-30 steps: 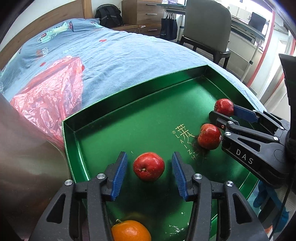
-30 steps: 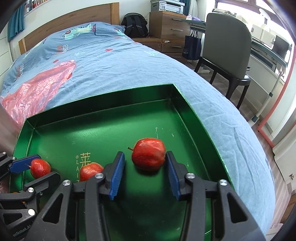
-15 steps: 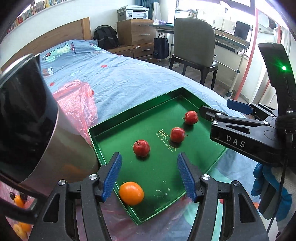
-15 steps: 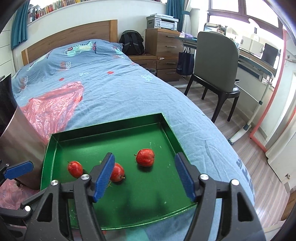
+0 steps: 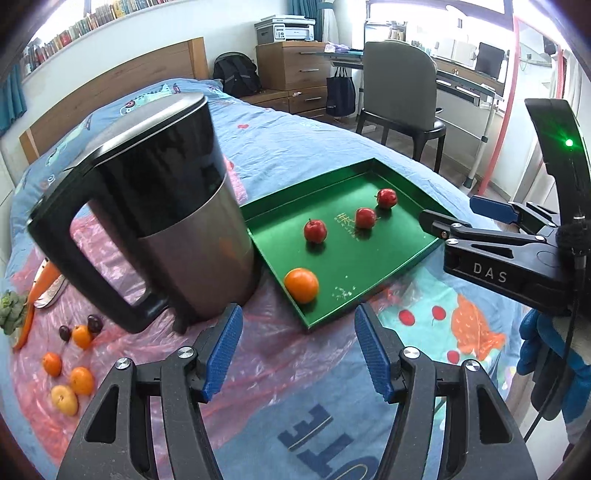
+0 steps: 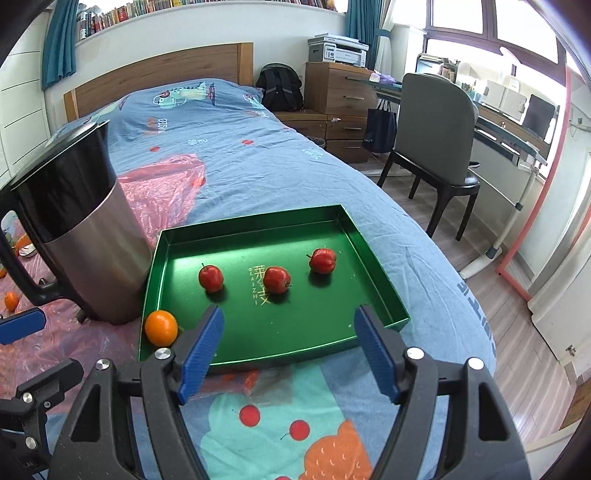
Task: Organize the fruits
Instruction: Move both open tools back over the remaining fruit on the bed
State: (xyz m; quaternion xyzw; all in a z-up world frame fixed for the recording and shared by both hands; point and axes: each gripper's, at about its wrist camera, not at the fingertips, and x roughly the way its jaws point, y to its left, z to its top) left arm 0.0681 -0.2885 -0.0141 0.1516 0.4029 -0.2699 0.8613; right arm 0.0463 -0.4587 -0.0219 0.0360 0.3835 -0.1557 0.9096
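Orange (image 5: 301, 285) at green tray (image 5: 402, 266) corner

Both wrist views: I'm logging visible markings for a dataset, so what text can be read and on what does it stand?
"DAS": on the side of the right claw, seen from the left wrist.
"LAIZHI": gold letters on the green tray floor, beside gold Chinese characters I cannot read surely.
Large dark blue letters on the bedsheet: cut off, unreadable.
Book spines on the shelf: too small.

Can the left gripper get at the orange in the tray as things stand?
Probably yes: the left gripper is open and empty, the orange sits in the green tray's near corner, nothing between; the kettle stands to one side.
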